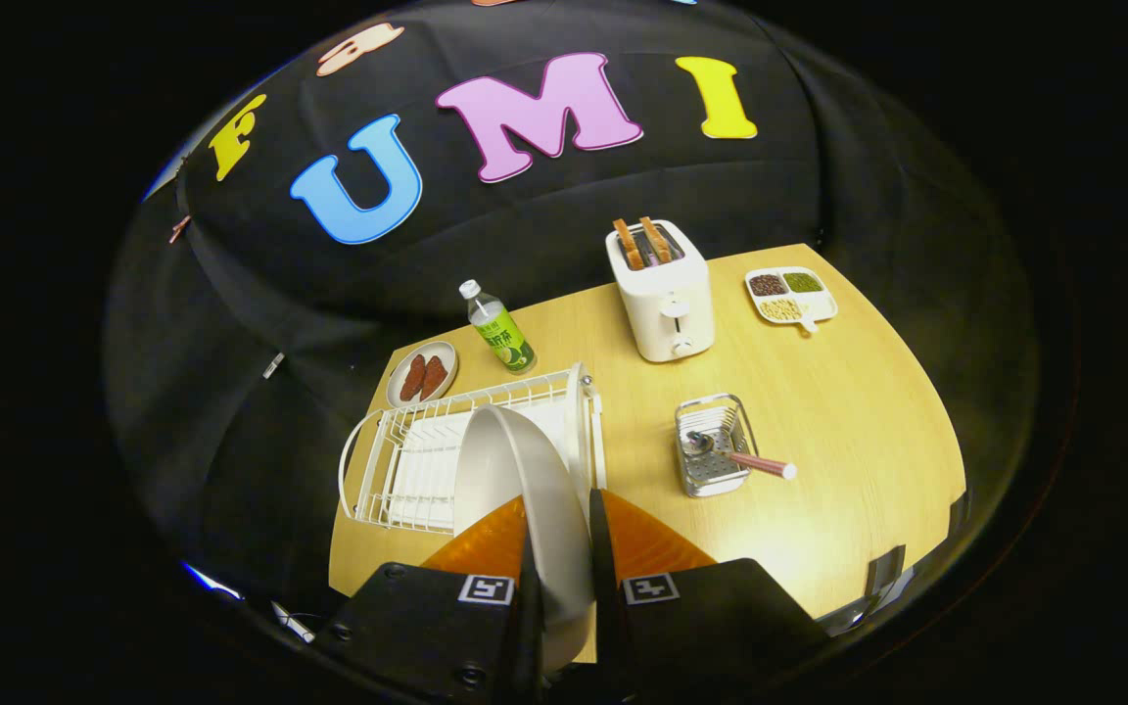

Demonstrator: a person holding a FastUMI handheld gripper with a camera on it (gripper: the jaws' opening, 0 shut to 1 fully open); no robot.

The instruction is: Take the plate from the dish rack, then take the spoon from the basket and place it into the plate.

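Tongs (560,548) clamped on plate (525,470)

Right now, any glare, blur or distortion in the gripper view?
Gripper view: fisheye bends the table edge; bright glare patch on the wood beyond the gripper, which is shut on the plate; dish rack, basket and spoon stay sharp.

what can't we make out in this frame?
- Plate: its near rim is hidden where the tongs clamp it.
- Dish rack: the right part is covered by the plate.
- Spoon: the bowl end sits in the basket; its shape is too small to tell.
- Bottle: the label is too small to read.
- Table: the near edge is hidden behind the tongs.
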